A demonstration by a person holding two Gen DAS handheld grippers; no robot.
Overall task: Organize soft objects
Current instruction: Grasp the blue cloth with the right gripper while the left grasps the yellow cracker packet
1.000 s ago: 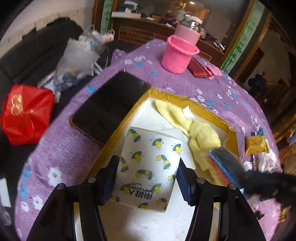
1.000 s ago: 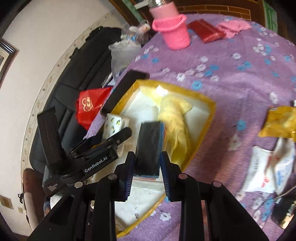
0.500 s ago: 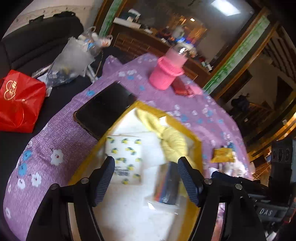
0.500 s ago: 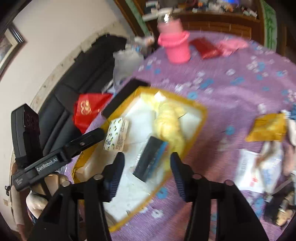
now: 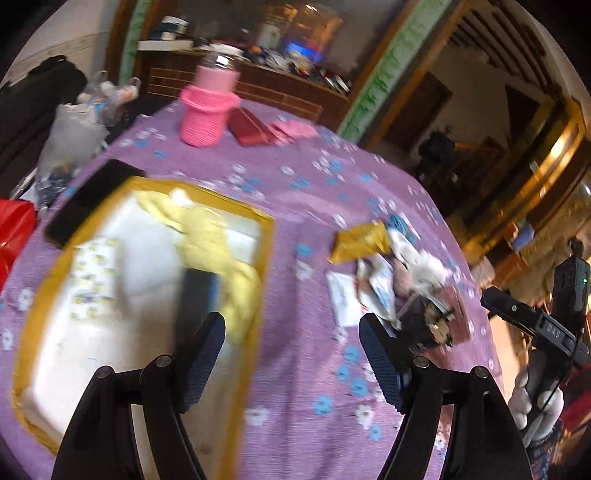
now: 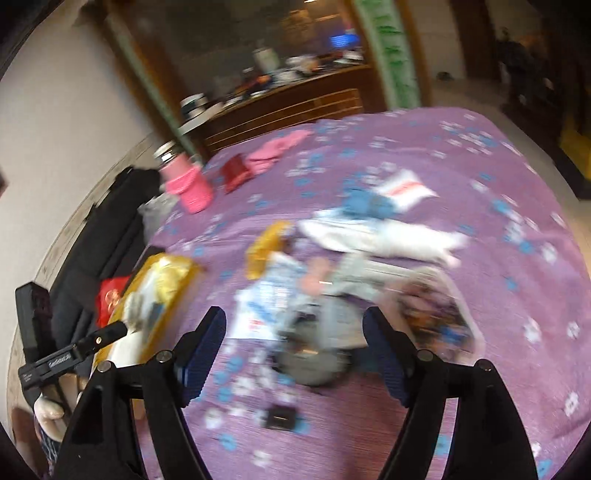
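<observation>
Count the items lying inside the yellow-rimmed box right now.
3 visible in the yellow-rimmed box: a yellow cloth along its far-right side, a lemon-print tissue pack on its left, and a dark flat pack near the front. Motion blur may hide others.

light: soft indoor, ceiling lamp [image 5: 309,6] glowing far back, warm glare on gold trim [image 5: 546,162] at right | blur: heavy motion smear on tablecloth [image 6: 480,177] and the pile of packets [image 6: 332,280], worse in right view | sharp: fingers [image 5: 201,354] only | edges: fisheye bending, black corners | shadows: faint
</observation>
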